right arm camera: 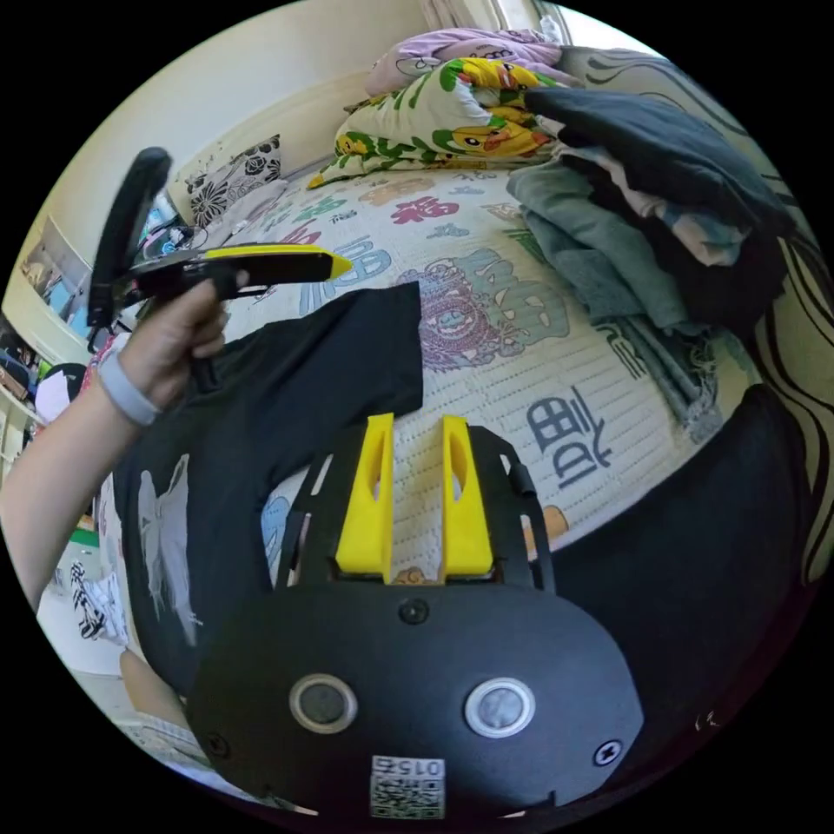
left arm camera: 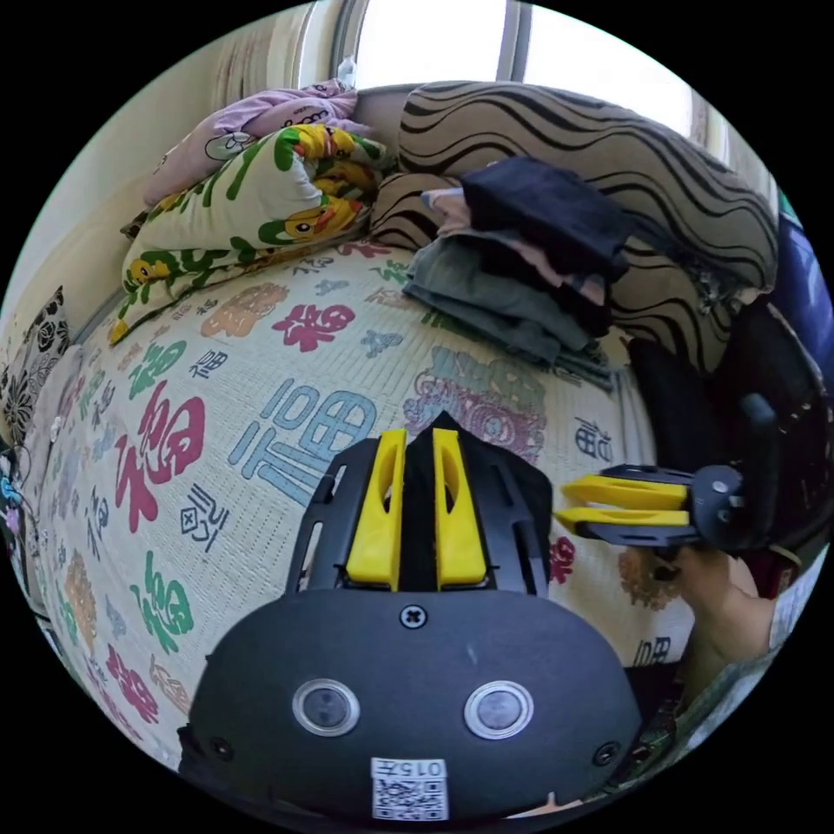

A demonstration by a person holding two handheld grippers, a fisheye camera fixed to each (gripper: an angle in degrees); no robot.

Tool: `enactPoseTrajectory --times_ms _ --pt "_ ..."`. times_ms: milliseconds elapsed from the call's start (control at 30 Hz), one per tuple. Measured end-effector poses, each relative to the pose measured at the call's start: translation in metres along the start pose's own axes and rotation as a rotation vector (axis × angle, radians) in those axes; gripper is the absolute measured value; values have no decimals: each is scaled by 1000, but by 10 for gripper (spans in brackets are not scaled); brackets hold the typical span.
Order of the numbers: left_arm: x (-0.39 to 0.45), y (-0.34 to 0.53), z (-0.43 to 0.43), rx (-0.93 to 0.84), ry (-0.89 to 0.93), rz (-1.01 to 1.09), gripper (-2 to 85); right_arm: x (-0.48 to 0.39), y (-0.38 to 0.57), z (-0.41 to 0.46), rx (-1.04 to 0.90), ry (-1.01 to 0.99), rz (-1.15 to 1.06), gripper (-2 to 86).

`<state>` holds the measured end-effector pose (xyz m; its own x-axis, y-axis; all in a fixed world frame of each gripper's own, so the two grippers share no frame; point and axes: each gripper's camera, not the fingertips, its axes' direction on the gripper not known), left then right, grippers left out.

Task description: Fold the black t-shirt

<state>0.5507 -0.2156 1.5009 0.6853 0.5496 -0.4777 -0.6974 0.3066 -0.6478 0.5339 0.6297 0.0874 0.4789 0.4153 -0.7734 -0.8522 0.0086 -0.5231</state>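
Left gripper, seen in the left gripper view: its two yellow fingers are clenched on a strip of black fabric that fills the narrow gap between them and peaks just past the tips. This fabric belongs to the black t-shirt; in the right gripper view the shirt hangs from the left gripper and drapes down over the bed edge, one corner lying on the bed mat, a pale printed figure visible on its lower part. The person's left hand, with a light band at the wrist, grips the handle of that tool. Right gripper: yellow fingers released, a clear gap between them with mat showing through, nothing held; they sit just beside the shirt's hanging edge, not touching it as far as can be seen. In the left gripper view the right gripper enters from the side, fingers lying close and parallel, and empty. Bed mat is cream woven material printed with large coloured characters. At the far end: a stack of folded grey and dark clothes resting against a brown-and-black striped cushion, and beside it a folded quilt with green and yellow duck print.
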Motion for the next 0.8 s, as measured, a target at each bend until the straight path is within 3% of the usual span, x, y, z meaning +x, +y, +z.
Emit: enactPoseTrajectory --times_ms 100,233,433,567,667,800 --pt "0 40 -5 -13 16 -50 55 -12 -7 9 -40 11 -22 75" --pt "2 123 -48 127 78 -138 49 -32 -2 -3 -61 27 -106 11" --pt "-6 353 -154 215 -135 -434 60 -69 20 -16 -91 242 -131 0" --pt "-9 557 -227 255 -312 -830 81 -100 39 -49 -17 413 -124 1" --pt "-5 678 -253 262 -430 -1057 92 -128 49 -75 23 300 -175 1" --pt "-22 769 -233 383 -365 -1210 107 -177 52 -96 65 99 -293 1"
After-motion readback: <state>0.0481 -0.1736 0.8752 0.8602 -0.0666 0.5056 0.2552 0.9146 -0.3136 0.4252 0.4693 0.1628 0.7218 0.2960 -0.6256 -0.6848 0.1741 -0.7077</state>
